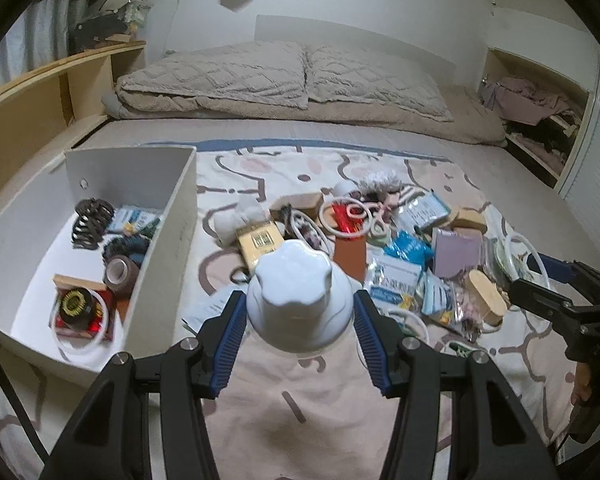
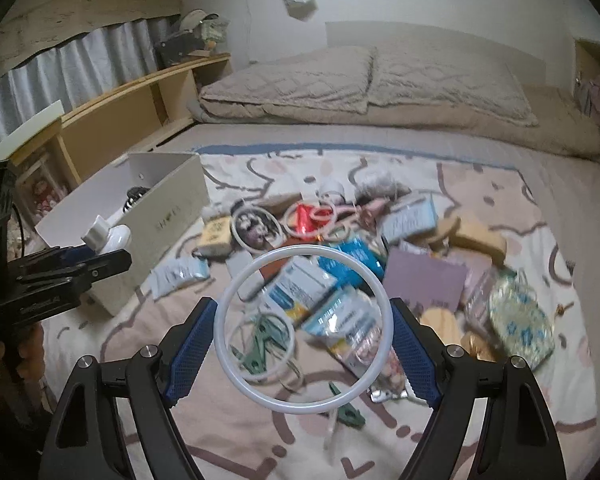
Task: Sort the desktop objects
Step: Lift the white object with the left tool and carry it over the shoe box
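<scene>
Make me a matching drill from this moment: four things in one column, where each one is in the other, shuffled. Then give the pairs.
1. white bottle
2. white ring
3. brown hair claw
4. purple pad

A. in the white box
B. between the left gripper's pads
C. in the pile on the blanket
D. between the right gripper's pads

Pairs: 1-B, 2-D, 3-A, 4-C
</scene>
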The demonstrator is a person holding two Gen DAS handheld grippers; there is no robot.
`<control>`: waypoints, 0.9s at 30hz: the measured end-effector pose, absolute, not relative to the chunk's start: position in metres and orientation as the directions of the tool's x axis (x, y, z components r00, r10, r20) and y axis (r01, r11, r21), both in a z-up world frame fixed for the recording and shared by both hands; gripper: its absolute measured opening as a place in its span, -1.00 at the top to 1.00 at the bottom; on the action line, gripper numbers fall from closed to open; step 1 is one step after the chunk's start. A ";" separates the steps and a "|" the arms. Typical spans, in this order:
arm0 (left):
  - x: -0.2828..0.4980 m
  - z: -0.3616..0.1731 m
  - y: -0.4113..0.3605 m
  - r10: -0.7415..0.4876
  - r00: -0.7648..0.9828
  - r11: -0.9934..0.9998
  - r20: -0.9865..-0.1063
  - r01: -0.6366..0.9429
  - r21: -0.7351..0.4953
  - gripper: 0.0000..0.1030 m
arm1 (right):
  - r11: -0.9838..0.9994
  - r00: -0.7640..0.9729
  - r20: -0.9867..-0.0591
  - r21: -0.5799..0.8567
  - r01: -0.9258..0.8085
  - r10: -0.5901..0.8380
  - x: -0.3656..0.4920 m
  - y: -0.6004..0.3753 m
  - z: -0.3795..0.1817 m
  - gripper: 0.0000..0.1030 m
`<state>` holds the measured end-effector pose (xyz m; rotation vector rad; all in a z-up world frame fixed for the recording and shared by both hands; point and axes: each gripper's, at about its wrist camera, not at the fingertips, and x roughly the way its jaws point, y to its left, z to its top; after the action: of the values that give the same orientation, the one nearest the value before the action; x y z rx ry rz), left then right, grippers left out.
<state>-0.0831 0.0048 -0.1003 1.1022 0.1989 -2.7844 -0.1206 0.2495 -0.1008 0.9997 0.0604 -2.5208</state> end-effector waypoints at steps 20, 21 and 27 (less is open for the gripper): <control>-0.103 -0.035 -0.045 -0.157 -0.749 -0.978 -0.643 0.210 -0.006 -0.04 | -0.914 -0.708 -0.600 0.109 0.390 -0.373 -0.164 0.194 -0.028 -0.64; -0.104 -0.032 -0.048 -0.158 -0.751 -0.977 -0.641 0.212 -0.008 -0.04 | -0.914 -0.709 -0.597 0.109 0.390 -0.374 -0.167 0.191 -0.025 -0.64; -0.109 -0.014 -0.079 -0.170 -0.754 -0.970 -0.634 0.242 -0.027 -0.04 | -0.907 -0.706 -0.595 0.097 0.411 -0.383 -0.180 0.165 -0.010 -0.64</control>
<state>-0.1085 -0.0789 -0.0143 0.9782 0.1584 -2.7473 -0.1800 0.1649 -0.0095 0.8796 0.0596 -2.5609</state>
